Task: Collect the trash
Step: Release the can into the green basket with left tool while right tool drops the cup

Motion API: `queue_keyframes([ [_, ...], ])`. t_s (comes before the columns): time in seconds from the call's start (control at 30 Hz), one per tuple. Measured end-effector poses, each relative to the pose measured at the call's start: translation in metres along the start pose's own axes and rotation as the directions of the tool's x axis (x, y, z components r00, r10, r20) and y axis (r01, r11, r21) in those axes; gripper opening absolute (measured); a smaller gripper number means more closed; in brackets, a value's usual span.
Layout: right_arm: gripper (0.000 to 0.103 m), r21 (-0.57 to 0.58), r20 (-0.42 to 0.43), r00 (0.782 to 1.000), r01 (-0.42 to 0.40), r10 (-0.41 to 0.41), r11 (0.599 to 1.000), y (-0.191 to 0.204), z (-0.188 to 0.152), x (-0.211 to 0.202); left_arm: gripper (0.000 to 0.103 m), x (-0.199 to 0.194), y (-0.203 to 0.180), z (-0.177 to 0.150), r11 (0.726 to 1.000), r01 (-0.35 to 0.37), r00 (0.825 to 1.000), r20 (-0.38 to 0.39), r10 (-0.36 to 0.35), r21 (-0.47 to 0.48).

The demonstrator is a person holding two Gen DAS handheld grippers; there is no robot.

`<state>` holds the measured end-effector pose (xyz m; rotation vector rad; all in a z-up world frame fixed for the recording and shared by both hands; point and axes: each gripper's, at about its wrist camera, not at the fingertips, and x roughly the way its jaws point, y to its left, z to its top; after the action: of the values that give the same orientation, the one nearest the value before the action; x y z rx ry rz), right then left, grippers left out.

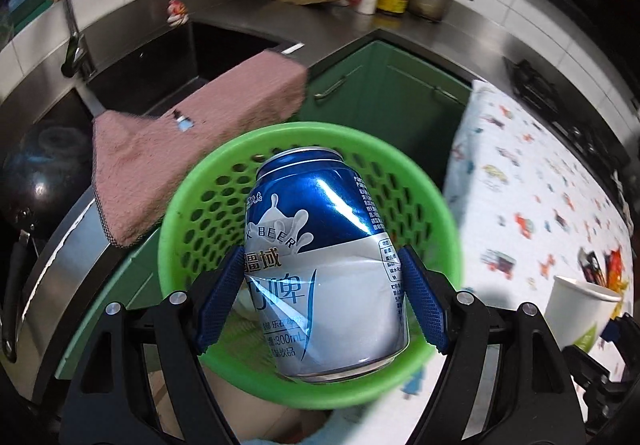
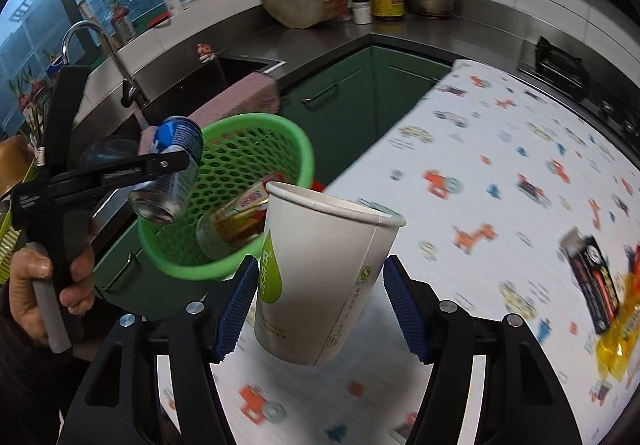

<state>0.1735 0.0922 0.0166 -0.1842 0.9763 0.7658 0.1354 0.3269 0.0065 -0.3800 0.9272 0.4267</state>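
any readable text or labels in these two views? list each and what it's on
"K BEER" (start cut off): can, in the left gripper.
"疆域": same can, large characters.
"300mL": same can, low on the side.
Fine-print column on the can: too small.
Cup, in the right gripper: green drop logo, characters too blurred.
Bottle in the basket: label unreadable.
Black pack on the table: blurred.

Home kitchen — sink [image 2: 224,73], stove [image 2: 560,65]

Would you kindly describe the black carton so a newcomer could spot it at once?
Start at the white cartoon-print tablecloth and follow it to its right edge. There lies the black carton, beside a crumpled yellow wrapper; it is the only dark, boxy item on the cloth.
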Motion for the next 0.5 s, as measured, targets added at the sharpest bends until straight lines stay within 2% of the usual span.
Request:
queue_keyframes([
  [0.3, 0.063, -0.035, -0.003, 0.999, -0.046, 0.046, 0.998, 0.033, 0.025, 0.029, 0.077, 0.026, 0.037, 0.0, 0.997, -0.044, 0.998, -0.049, 0.042, -0.055],
  [0.5, 0.063, -0.049, -0.008, 0.997, -0.072, 0.071, 0.996, 0.053, 0.037, 0.05, 0.084, 0.025, 0.055, -0.001, 0.994, -0.049, 0.998, -0.049, 0.045, -0.094],
])
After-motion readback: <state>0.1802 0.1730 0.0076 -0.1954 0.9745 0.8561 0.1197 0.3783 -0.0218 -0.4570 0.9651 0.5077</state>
